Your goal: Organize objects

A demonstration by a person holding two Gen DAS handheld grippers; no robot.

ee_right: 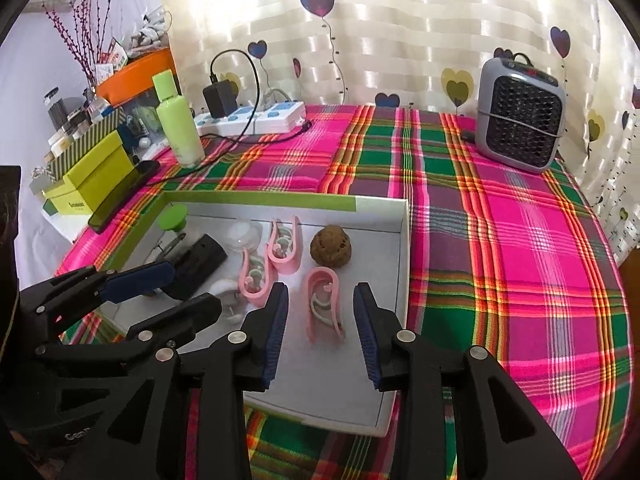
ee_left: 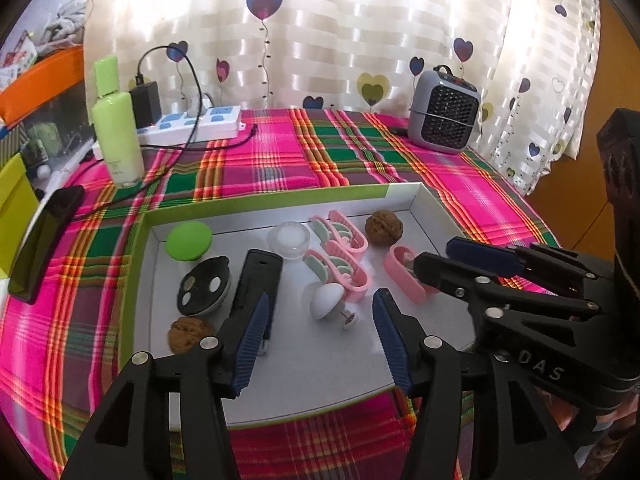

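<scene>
Your left gripper (ee_left: 320, 344) has its fingers apart over the near part of the white tray (ee_left: 320, 400), and nothing is between them. Just ahead of it lies a white mushroom-shaped piece (ee_left: 326, 302), with a black remote (ee_left: 258, 280) near the left finger. Your right gripper (ee_right: 322, 336) is also held wide, empty, and one pink clip (ee_right: 324, 304) lies in the tray just in front of its fingers. A little farther are two more pink clips (ee_left: 342, 256), side by side, then a clear round jar (ee_left: 289, 238) and a walnut (ee_left: 384, 227). At the far left corner of the tray stands a green cap (ee_left: 189, 240). Behind the tray, on the plaid cloth (ee_right: 500, 240), stand a gray heater (ee_right: 520, 120) and a green bottle (ee_left: 116, 128).
</scene>
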